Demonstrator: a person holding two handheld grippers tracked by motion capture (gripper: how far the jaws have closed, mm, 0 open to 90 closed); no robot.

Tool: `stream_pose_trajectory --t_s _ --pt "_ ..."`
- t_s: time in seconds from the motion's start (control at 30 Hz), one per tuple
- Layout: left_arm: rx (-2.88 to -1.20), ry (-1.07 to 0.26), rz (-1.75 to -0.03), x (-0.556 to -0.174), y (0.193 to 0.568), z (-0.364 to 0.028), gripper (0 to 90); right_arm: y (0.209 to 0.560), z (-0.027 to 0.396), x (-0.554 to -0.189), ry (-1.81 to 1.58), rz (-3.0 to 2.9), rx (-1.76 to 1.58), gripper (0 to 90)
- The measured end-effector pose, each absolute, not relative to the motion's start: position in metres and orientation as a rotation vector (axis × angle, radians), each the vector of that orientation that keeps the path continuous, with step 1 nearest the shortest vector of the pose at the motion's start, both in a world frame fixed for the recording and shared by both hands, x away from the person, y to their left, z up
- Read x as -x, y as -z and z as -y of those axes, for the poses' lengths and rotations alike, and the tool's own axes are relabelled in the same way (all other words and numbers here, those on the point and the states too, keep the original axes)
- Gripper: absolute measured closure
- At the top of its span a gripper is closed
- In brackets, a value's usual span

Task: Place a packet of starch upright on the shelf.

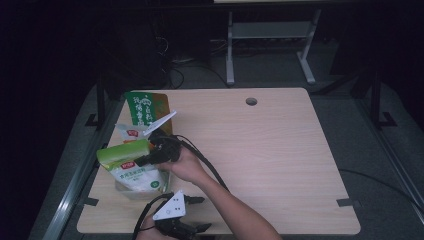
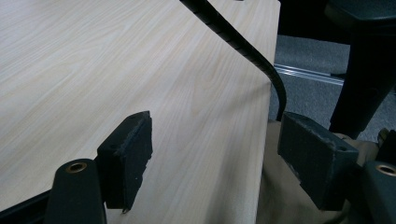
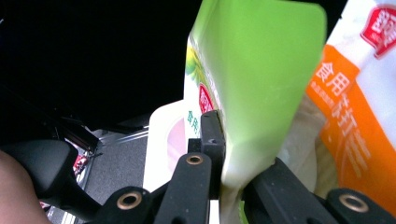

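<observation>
A white pouch with a lime-green top [image 1: 125, 152] stands at the table's left side. My right gripper [image 1: 142, 160] reaches across to it and is shut on that green top edge. In the right gripper view the green flap [image 3: 261, 79] runs down between the jaws of the right gripper [image 3: 233, 156], which pinch it. My left gripper [image 1: 200, 214], with its grey three-cornered plate, lies near the front edge. The left gripper [image 2: 219, 140] is open, its pads [image 2: 130, 149] wide apart over bare wood with nothing between them.
A green and orange packet [image 1: 147, 106] lies behind the pouch, and a white and orange packet [image 1: 130, 133] [image 3: 345, 116] sits next to it. The wooden table [image 1: 270, 150] has a cable hole [image 1: 251, 101] at the back. A ribbed black cable [image 2: 233, 37] crosses the left gripper view.
</observation>
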State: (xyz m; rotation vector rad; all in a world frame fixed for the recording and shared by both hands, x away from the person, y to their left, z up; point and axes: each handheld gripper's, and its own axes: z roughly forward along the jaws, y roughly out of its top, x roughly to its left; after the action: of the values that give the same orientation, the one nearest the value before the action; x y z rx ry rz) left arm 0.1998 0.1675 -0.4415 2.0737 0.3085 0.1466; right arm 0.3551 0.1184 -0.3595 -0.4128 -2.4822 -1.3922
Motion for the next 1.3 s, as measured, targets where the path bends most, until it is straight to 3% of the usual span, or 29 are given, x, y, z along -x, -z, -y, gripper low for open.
stream_pose_trajectory --t_s 0.7,1.3 --pt "-2.071 -0.146 -0.321 -0.200 0.442 -0.168 26.0 0.372 -0.100 -0.356 1.386 2.460 0.434 88.8" --pt "-2.065 -0.145 -0.341 -0.202 0.441 -0.169 25.5 0.357 -0.082 -0.356 1.430 2.459 0.434 71.9"
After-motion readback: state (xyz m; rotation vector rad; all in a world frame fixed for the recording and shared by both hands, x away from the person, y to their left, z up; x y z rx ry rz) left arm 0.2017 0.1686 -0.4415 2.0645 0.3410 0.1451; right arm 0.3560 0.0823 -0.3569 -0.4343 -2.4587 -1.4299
